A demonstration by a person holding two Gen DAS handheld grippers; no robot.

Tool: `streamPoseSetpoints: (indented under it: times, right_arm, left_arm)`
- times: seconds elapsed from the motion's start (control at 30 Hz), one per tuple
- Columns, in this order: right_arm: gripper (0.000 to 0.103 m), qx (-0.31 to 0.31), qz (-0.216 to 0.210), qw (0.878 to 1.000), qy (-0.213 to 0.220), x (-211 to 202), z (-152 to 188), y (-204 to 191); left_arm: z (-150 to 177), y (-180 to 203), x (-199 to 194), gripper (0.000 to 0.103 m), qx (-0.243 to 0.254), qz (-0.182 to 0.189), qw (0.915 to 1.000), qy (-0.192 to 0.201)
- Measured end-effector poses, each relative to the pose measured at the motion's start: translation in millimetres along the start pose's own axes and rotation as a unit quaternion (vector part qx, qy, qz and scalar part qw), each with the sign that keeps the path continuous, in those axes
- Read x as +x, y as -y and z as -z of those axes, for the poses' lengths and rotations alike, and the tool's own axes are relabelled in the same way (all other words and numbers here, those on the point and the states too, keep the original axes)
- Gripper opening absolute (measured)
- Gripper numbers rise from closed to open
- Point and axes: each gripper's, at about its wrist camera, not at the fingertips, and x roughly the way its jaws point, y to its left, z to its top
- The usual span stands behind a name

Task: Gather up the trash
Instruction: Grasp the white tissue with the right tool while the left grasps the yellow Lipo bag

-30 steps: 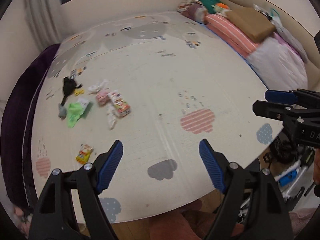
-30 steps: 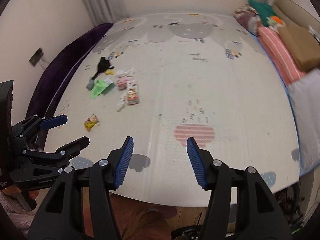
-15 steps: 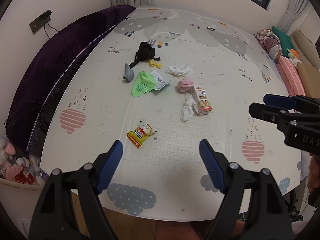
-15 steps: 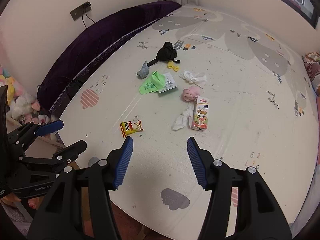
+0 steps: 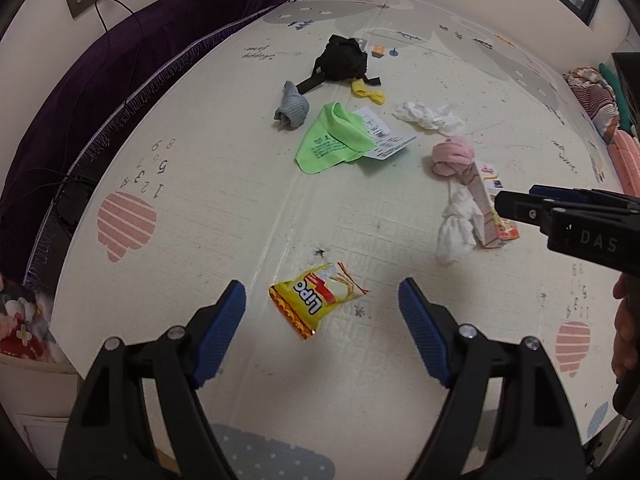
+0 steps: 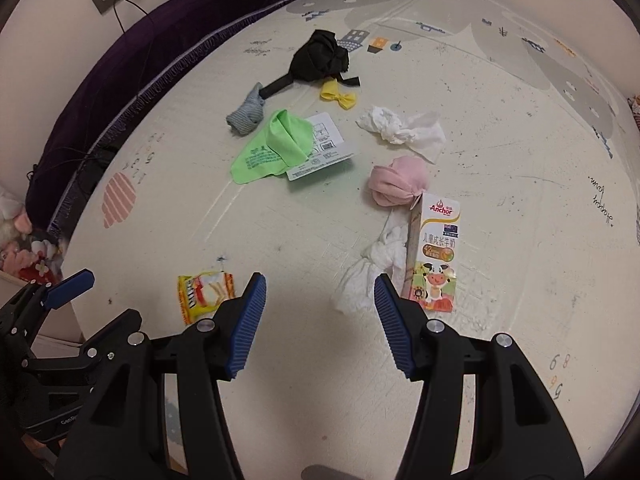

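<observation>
Litter lies on a cream play mat [image 5: 224, 208]. A yellow snack packet [image 5: 316, 300] lies just ahead of my left gripper [image 5: 322, 312], which is open and empty. The packet also shows in the right wrist view [image 6: 204, 292]. My right gripper [image 6: 320, 304] is open and empty, just short of a crumpled white tissue [image 6: 368, 272] beside an Anchor milk carton [image 6: 436, 252]. Farther off lie another white tissue [image 6: 404, 128], a green wrapper [image 6: 272, 148] and a white label card [image 6: 324, 148].
A pink sock ball [image 6: 398, 180], a grey sock [image 6: 244, 114], a yellow bow [image 6: 338, 96] and a black cloth [image 6: 320, 58] lie among the litter. A dark purple blanket [image 5: 80, 92] runs along the mat's left edge. Stuffed toys [image 6: 28, 252] sit at the near left.
Both grippers have swung left and moved in toward the litter, which now looks much closer. Both stay open and empty.
</observation>
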Motion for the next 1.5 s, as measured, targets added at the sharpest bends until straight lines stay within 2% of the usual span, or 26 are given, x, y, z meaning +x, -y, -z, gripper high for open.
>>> streamPoseSetpoints:
  times: [0.23,0.4,0.43,0.53,0.6,0.7,0.73,0.77,0.83,0.93,1.13,1.2,1.3,1.37,1.4,1.43,1.5]
  right_arm:
    - [0.055,0.004,0.019,1.0,-0.017,79.7,3.3,17.6]
    - [0.054,-0.003,0.047,0.998,-0.039,116.9,8.6,29.6]
    - [0.054,-0.002,0.051,0.998,-0.042,121.9,9.6,32.5]
    - [0.045,-0.002,0.056,0.998,-0.039,127.9,10.9,37.2]
    - [0.011,-0.013,0.061,0.997,-0.034,124.9,9.1,36.2]
    - [0.009,-0.005,0.038,0.998,-0.041,118.7,5.4,37.3]
    - [0.009,-0.008,0.035,0.999,-0.039,114.3,4.7,35.2]
    - [0.009,-0.012,0.032,0.999,-0.036,108.9,3.9,32.7]
    - [0.009,-0.014,0.021,0.999,-0.033,96.0,3.5,27.1]
    - [0.009,-0.016,0.011,0.999,-0.032,78.0,6.2,20.3]
    - [0.009,-0.015,-0.003,0.999,-0.031,56.7,13.7,10.8]
    - [0.009,-0.016,-0.006,0.999,-0.033,52.1,19.5,8.5]
    - [0.009,-0.018,-0.009,0.999,-0.037,53.3,24.7,4.6]
    - [0.009,-0.018,-0.01,0.999,-0.041,58.2,26.1,3.6]
    - [0.009,-0.018,-0.01,0.999,-0.043,59.3,28.1,3.3]
    - [0.009,-0.019,-0.01,0.999,-0.044,60.2,30.3,2.9]
    - [0.009,-0.018,-0.009,0.999,-0.046,61.6,34.1,2.1]
  left_arm:
    - [12.9,-9.0,77.3,0.079,-0.009,-0.01,0.9996,-0.024]
    - [22.8,-7.9,113.2,0.079,-0.01,-0.01,0.9993,-0.034]
    - [23.9,-7.4,115.3,0.079,-0.01,-0.012,0.9996,-0.025]
    - [21.2,-5.0,120.3,0.076,-0.003,-0.02,0.9996,-0.018]
    - [18.8,-5.4,120.1,0.073,-0.007,-0.017,0.9997,-0.016]
    - [16.6,-4.0,113.5,0.06,-0.004,-0.01,0.9998,-0.016]
    - [15.5,-0.7,110.4,0.033,0.004,-0.006,0.9999,-0.015]
    - [14.1,2.7,108.9,0.001,0.014,-0.004,0.9996,-0.025]
    - [12.3,3.4,106.6,0.001,0.008,0.018,0.9989,-0.043]
    - [12.3,4.8,95.5,0.001,0.016,0.014,0.9988,-0.043]
    - [12.7,-1.6,75.8,0.0,0.014,0.03,0.9985,-0.043]
    - [15.0,-4.3,71.4,0.001,0.011,0.031,0.9985,-0.045]
    - [22.8,-6.0,63.8,0.01,0.021,0.03,0.9984,-0.042]
    - [31.5,-4.9,59.8,0.048,0.032,0.017,0.9985,-0.04]
    - [36.9,-4.7,56.0,0.079,0.035,0.007,0.999,-0.029]
    - [42.5,-5.5,51.8,0.083,0.035,-0.001,0.9993,-0.011]
    - [48.5,-4.3,56.4,0.083,0.04,0.003,0.9988,-0.027]
